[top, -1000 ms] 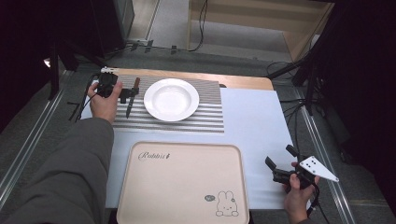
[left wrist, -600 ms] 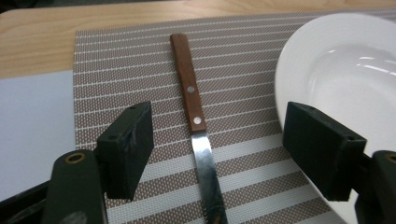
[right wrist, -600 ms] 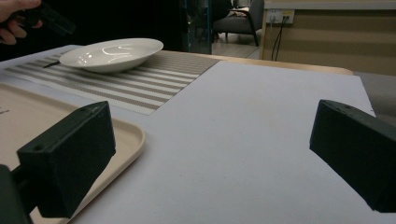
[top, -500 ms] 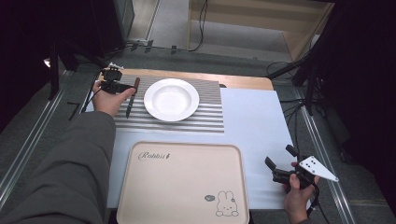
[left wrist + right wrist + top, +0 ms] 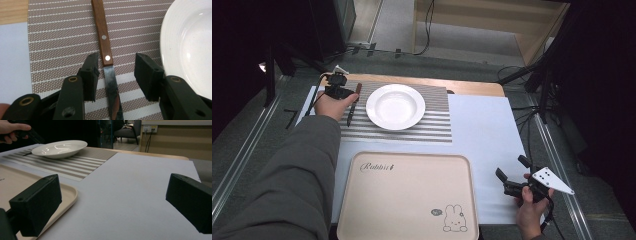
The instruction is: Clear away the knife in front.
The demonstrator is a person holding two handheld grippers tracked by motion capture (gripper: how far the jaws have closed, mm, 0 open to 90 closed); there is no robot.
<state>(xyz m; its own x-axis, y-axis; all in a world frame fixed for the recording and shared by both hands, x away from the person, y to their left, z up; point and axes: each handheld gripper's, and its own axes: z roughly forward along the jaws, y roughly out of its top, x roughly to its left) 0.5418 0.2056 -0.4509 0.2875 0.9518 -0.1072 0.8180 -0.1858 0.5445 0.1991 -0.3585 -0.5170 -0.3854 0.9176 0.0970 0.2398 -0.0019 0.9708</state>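
A knife with a brown wooden handle point(image 5: 102, 32) and a steel blade point(image 5: 113, 87) lies on the striped placemat point(image 5: 432, 125), left of a white plate point(image 5: 395, 106). My left gripper point(image 5: 343, 92) points down over the knife point(image 5: 352, 107). In the left gripper view its jaws point(image 5: 118, 68) straddle the spot where handle meets blade, with a gap on each side. The jaws have just been closing and the pads are not pressing on the knife. My right gripper point(image 5: 511, 167) rests open at the table's near right, with nothing between its jaws point(image 5: 112, 202).
A beige tray point(image 5: 407, 200) with a rabbit print lies at the near edge, its rim point(image 5: 67, 192) to the left in the right gripper view. The plate point(image 5: 190, 42) lies close beside one left jaw. White table cover point(image 5: 482, 130) stretches between the mat and the right gripper.
The left hand has shifted a little toward the knife's handle end and sits lower over it. The right hand has not moved.
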